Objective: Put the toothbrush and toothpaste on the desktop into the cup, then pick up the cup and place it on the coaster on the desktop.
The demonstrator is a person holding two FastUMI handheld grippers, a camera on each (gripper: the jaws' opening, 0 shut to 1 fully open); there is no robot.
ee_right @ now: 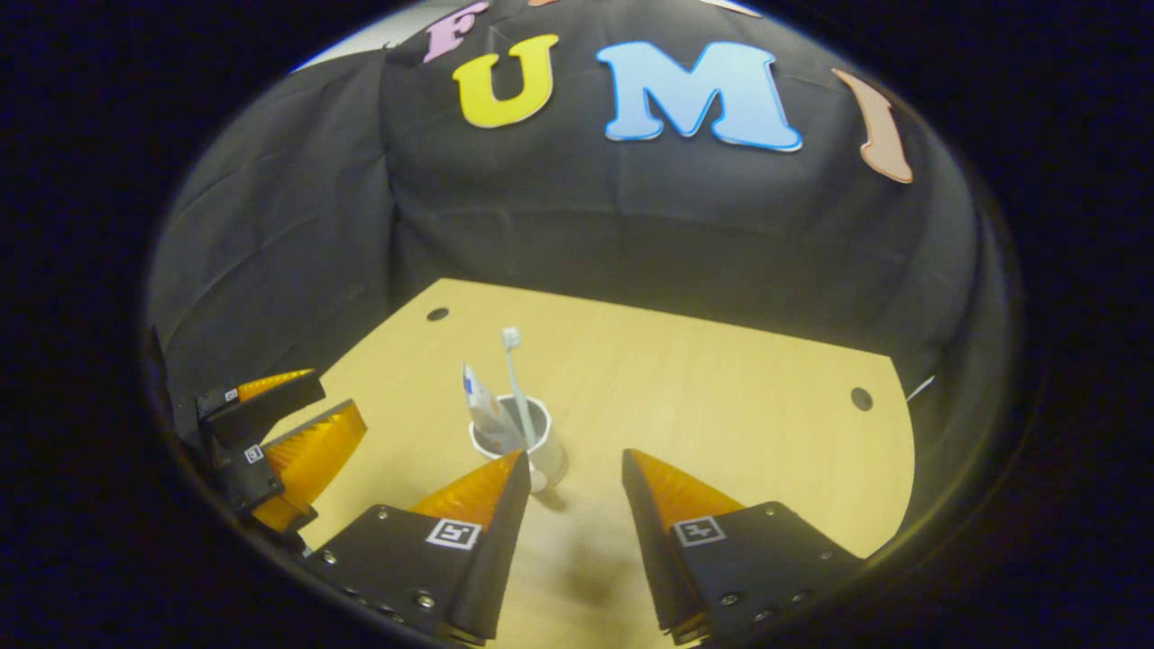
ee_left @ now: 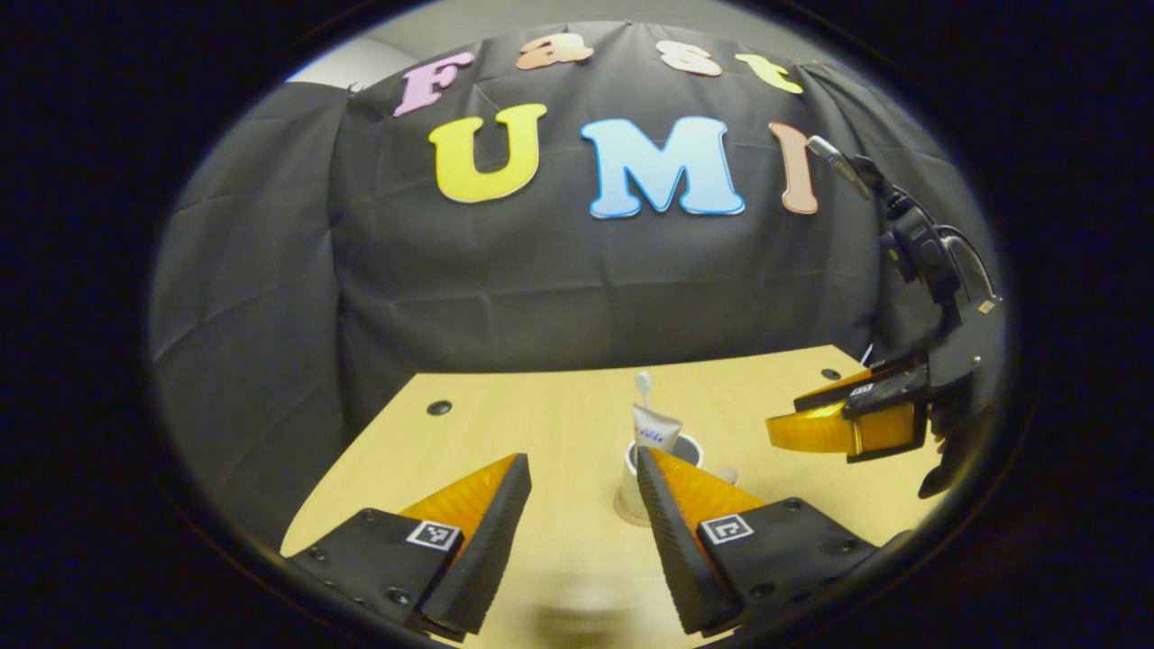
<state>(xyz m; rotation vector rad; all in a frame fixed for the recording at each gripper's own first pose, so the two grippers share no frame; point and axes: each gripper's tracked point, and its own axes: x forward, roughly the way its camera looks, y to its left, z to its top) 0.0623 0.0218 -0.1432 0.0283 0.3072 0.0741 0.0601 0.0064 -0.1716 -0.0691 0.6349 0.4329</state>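
Desk (ee_right: 721,397): light wood-grain top, dark round cable holes near the far corners, black cloth wall behind.

Left gripper (ee_left: 581,478): hovers above the desk, jaws released with a wide gap, nothing between them. A square black-and-white coded marker sits on each finger base; it carries no readable text. In the right gripper view it sits at the left edge (ee_right: 302,424), fingers parted.

Right gripper (ee_right: 568,473): above the desk, jaws released, empty; the same coded markers on its fingers. In the left gripper view it hangs at the right (ee_left: 829,424), well apart from the cup.

Cup (ee_right: 532,442): white, upright mid-desk, standing on a flat round coaster (ee_left: 631,514), its rim partly hidden by the left gripper's finger.

Toothpaste (ee_left: 655,428): white tube standing tilted in the cup; blue and red print, too small to read.

Toothbrush (ee_right: 516,379): white, upright in the cup, head up.
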